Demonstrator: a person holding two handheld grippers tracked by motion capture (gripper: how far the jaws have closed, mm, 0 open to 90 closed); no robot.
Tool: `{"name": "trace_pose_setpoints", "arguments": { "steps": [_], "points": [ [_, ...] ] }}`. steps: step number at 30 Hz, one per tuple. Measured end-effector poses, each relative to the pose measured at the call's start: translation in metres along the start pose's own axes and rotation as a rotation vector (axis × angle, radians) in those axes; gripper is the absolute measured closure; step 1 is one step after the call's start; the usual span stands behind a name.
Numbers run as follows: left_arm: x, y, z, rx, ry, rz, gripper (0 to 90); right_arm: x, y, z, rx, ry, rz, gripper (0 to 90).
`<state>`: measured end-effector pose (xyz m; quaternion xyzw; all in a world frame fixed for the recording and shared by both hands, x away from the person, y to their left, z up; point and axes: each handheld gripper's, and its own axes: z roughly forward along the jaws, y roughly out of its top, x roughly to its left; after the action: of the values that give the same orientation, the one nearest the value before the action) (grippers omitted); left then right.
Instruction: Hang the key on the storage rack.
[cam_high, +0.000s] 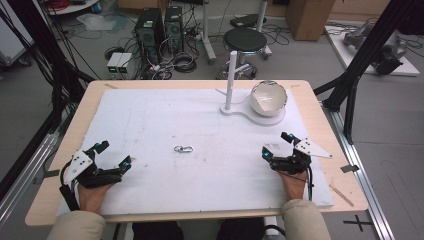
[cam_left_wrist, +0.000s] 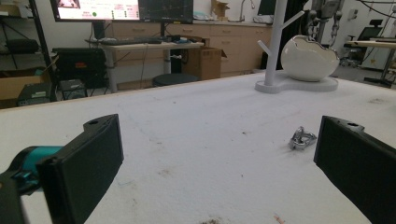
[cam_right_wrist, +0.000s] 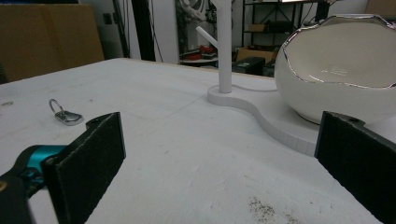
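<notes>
High view, left gripper (cam_high: 114, 154): held low at the table's near left corner, jaws spread wide, nothing between them.
High view, right gripper (cam_high: 276, 146): held at the near right, jaws likewise spread and empty.
High view, metal clip (cam_high: 183, 149): lies flat on the white mat (cam_high: 165, 120), between the two grippers and slightly ahead of both sets of fingertips; its long axis runs across the table, left to right.
High view, nearer hand: the clip looks roughly midway, perhaps a little closer to the left fingers; too close to call firmly.
High view, stand (cam_high: 230, 80): white post on a curved base with an egg-shaped bowl (cam_high: 269, 98), well beyond the right fingers.

Left gripper view, fingers (cam_left_wrist: 88, 158): released, a wide gap, bare mat between them.
Left gripper view, clip (cam_left_wrist: 301, 138): ahead and just inside the right-hand pad, resting on the mat, touching neither pad.
Left gripper view, judgement: a short forward reach with a slight turn toward that side would centre it.

Right gripper view, fingers (cam_right_wrist: 91, 156): released, empty.
Right gripper view, clip (cam_right_wrist: 65, 114): ahead and outside the left-hand pad, ring end pointing away.
Right gripper view, bowl (cam_right_wrist: 341, 70): beyond the right-hand pad, on the base.
Right gripper view, judgement: this hand would need a larger swing to line up.
</notes>
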<state>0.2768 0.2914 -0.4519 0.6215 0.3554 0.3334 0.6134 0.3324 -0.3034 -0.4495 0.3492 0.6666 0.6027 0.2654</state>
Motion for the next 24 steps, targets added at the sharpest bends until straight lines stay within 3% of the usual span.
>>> {"name": "trace_pose_setpoints", "arguments": {
  "steps": [5,8,11,12,15,16,17,19,20,21,22,24],
  "points": [
    [0.006,0.003,0.002,0.022,-0.026,-0.037,1.8,0.0,0.0,0.0,0.002,-0.001,0.001,0.9],
    [0.008,0.008,0.003,0.02,-0.038,-0.026,1.8,0.0,0.0,0.0,0.003,-0.001,0.001,0.9],
    [0.013,0.032,0.009,0.034,-0.104,-0.005,1.8,0.0,0.0,0.0,-0.001,0.002,-0.007,0.9],
    [0.013,0.032,0.009,0.034,-0.104,-0.005,1.8,0.0,0.0,0.0,-0.001,0.002,-0.007,0.9],
    [0.017,0.056,0.019,0.073,-0.167,0.037,1.8,0.0,0.0,0.0,0.001,0.0,-0.002,0.9],
    [0.017,0.056,0.019,0.073,-0.167,0.037,1.8,0.0,0.0,0.0,0.001,0.0,-0.002,0.9],
    [0.017,0.067,0.026,0.104,-0.2,0.078,1.8,0.0,0.0,0.0,0.001,0.0,-0.003,0.9],
    [0.016,0.076,0.033,0.126,-0.242,0.102,1.8,0.0,0.0,0.0,-0.001,0.001,-0.005,0.9],
    [0.016,0.076,0.033,0.126,-0.242,0.102,1.8,0.0,0.0,0.0,0.002,0.0,-0.003,0.9],
    [0.015,0.087,0.043,0.165,-0.306,0.124,1.8,0.0,0.0,0.0,0.0,0.002,-0.005,0.9],
    [0.015,0.087,0.043,0.165,-0.306,0.124,1.8,0.0,0.0,0.0,-0.001,0.001,-0.005,0.9],
    [0.011,0.1,0.058,0.226,-0.372,0.173,1.8,0.0,0.0,0.0,0.001,-0.001,-0.001,0.9]
  ]
}}
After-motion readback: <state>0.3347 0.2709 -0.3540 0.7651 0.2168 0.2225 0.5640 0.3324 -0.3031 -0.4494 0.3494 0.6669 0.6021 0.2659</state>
